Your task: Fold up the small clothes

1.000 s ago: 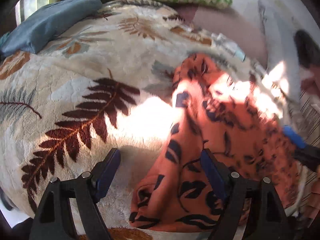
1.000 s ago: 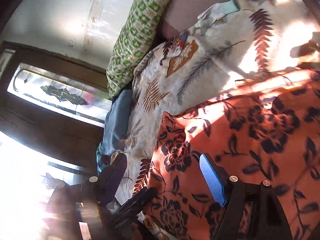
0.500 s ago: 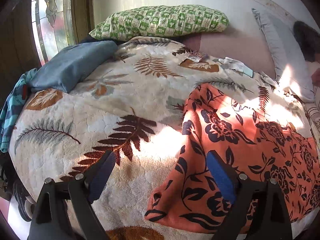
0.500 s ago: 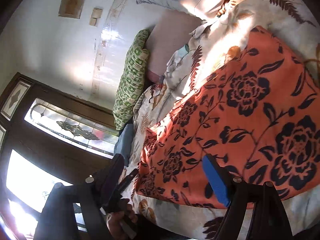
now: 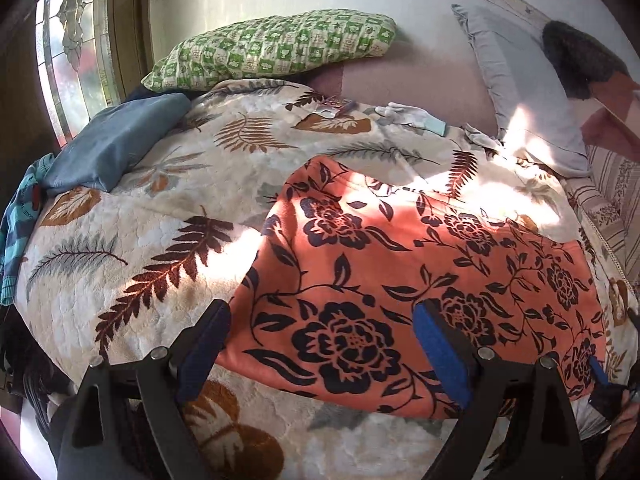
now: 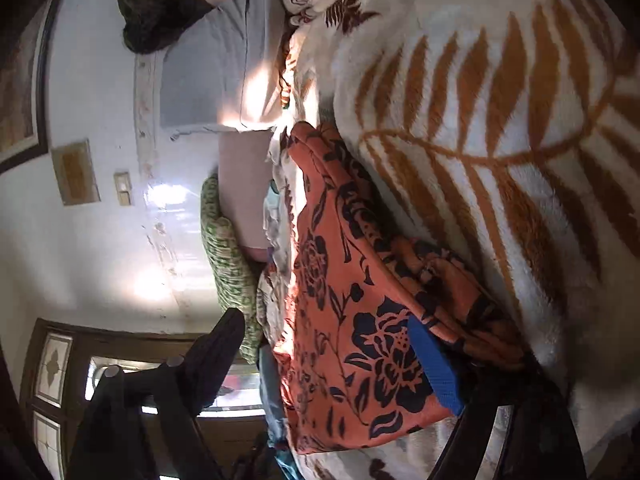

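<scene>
An orange garment with dark flowers (image 5: 400, 280) lies spread on the leaf-patterned blanket (image 5: 140, 240) of a bed. My left gripper (image 5: 320, 356) hovers open over the garment's near left corner, its pads apart from the cloth. At the garment's near right corner shows one blue pad (image 5: 599, 372) of my right gripper, held by a hand (image 5: 618, 436). In the right wrist view, rolled on its side, the garment (image 6: 360, 320) shows a doubled edge. My right gripper (image 6: 324, 360) is beside that edge with its jaws opening. The cloth lies between them and is not pinched.
A green patterned pillow (image 5: 272, 48), a blue cushion (image 5: 116, 144) and a grey pillow (image 5: 516, 88) lie along the bed's far side. Small pale cloth items (image 5: 412, 116) rest near the far edge. A teal striped cloth (image 5: 16, 232) hangs at the left. A window (image 5: 80, 52) stands behind.
The left gripper drew back and up, so more of the bed shows, and the garment now lies flat. The right gripper rolled and swung round to the garment's edge, its jaws a little wider.
</scene>
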`<state>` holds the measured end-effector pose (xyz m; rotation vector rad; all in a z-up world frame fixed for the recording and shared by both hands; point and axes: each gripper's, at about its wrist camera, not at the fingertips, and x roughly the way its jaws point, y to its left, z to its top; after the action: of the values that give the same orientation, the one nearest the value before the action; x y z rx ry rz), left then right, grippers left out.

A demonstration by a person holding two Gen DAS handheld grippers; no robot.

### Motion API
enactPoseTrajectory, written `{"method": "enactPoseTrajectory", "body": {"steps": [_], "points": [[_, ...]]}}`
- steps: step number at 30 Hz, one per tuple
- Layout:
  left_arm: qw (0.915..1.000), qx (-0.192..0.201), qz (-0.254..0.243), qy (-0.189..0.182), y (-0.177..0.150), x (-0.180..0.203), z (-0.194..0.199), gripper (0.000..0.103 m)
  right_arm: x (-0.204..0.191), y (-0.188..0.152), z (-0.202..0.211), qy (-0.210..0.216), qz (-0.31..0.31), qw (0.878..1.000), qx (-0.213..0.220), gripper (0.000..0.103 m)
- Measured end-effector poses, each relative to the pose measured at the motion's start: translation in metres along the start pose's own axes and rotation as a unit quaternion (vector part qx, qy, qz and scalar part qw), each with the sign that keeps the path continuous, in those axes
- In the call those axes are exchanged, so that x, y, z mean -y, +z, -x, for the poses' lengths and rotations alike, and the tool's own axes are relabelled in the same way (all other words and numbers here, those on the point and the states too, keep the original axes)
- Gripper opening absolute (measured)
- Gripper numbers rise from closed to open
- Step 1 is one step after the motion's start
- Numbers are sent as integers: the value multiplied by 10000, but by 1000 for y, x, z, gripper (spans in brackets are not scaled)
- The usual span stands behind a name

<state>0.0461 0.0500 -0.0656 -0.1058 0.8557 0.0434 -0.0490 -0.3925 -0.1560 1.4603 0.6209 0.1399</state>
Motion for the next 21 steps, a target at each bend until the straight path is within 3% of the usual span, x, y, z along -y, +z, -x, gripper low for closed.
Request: {"method": "enactPoseTrajectory", "body": {"steps": [1,4,7,10,15,17,19,21], "points": [[10000,-3,-76,0,-1,6,1,93,-14,-1,5,141,323,9994,43,87],[9995,-51,-310,-22,-3,22,1,93,-47,-11,15,-56,1257,9914,354,87],[9986,-51,-521,5,-10,31,1,93,-47,-19,-1,-177,1272,9917,52,87],[9977,-345,-578,58,-19,28,-12,93,-24,-22,-23,-1180,1151,9857,-355,87],[9941,-982,-448,131,-39,12,-42,93,-41,-30,-22,-1469,1353,9797,-161,87],[9940,-1034,-350,52,-45,5,-47,93,-54,-38,-20,-1208,1565,9802,-143,87],[9938,-1084,-257,-68,-46,1,-50,93,-70,-47,-22,-1218,2042,9712,-146,87],[9937,-1085,-251,-129,-45,0,-50,93,-67,-50,-34,-1530,2242,9622,-208,87]]}}
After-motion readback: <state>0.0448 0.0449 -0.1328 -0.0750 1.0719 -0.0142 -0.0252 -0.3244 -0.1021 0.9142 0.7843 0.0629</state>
